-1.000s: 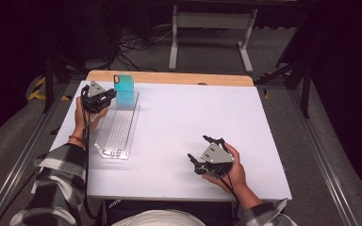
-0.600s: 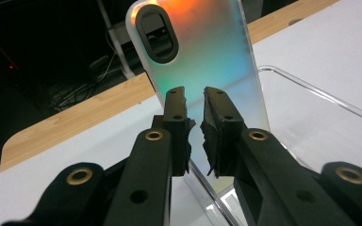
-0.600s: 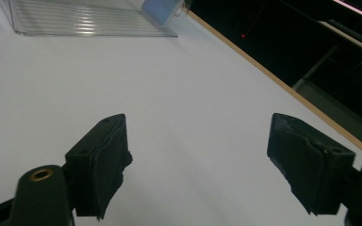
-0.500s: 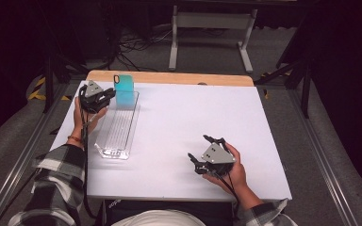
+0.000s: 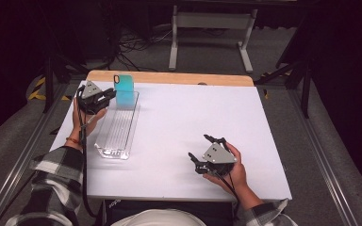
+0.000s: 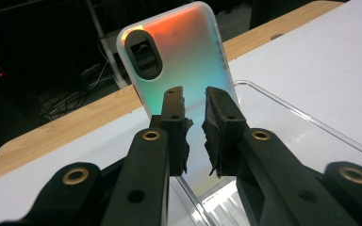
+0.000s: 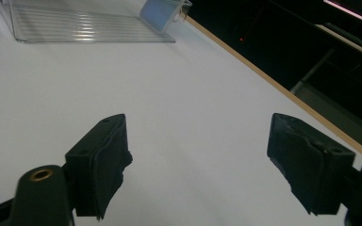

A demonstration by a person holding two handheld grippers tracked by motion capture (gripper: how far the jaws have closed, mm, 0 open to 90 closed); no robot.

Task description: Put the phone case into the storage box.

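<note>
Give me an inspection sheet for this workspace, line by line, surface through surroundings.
Surface: white table, wooden strip along the far edge.
Job's things: phone case, teal with an iridescent back, stands upright at the far end of the clear tray.
Clutter: nothing seen.
Grippers: left gripper has narrowly parted fingers just in front of the case; contact cannot be told. Right gripper is wide open above bare table, holding nothing.
Cables: a black cable trails from the left gripper along the forearm; more cables on the floor beyond the table.
Surroundings: dark room, grey floor, a metal stand behind the table.
</note>
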